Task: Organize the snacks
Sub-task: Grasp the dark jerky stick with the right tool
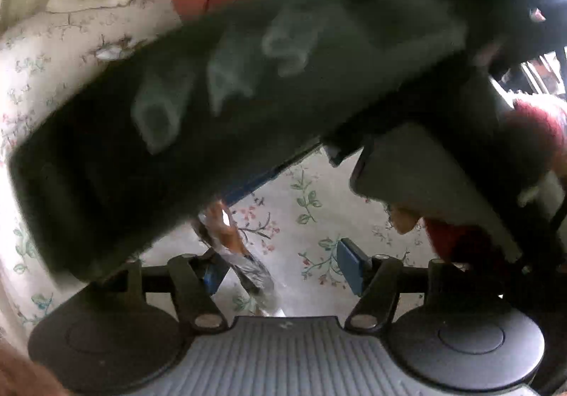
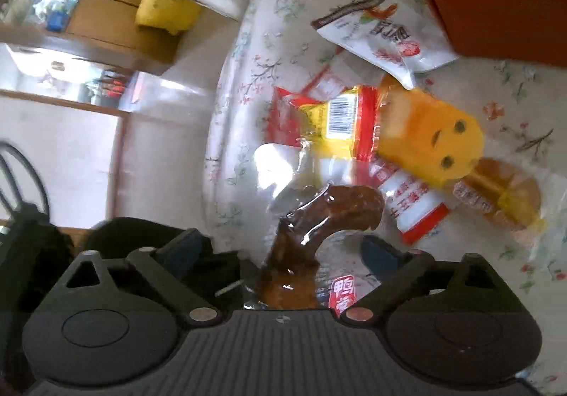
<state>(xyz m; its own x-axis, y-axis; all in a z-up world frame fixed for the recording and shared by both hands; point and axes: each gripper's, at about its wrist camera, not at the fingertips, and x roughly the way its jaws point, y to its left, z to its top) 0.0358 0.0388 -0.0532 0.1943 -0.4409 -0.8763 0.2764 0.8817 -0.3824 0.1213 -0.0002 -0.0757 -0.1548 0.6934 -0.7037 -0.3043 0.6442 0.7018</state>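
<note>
Red box (image 2: 496, 6): one | right gripper (image 2: 283, 247): spread wide | left gripper (image 1: 280, 268): half-spread

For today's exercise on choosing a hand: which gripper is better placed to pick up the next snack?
Right: its open gripper straddles the brown vacuum-packed snack. The left gripper's view is blocked by a dark arm.

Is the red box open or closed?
Open. The red box has no lid on top, and the right wrist view looks over its wall at packets already lying inside. It stands on the flowery tablecloth.
</note>
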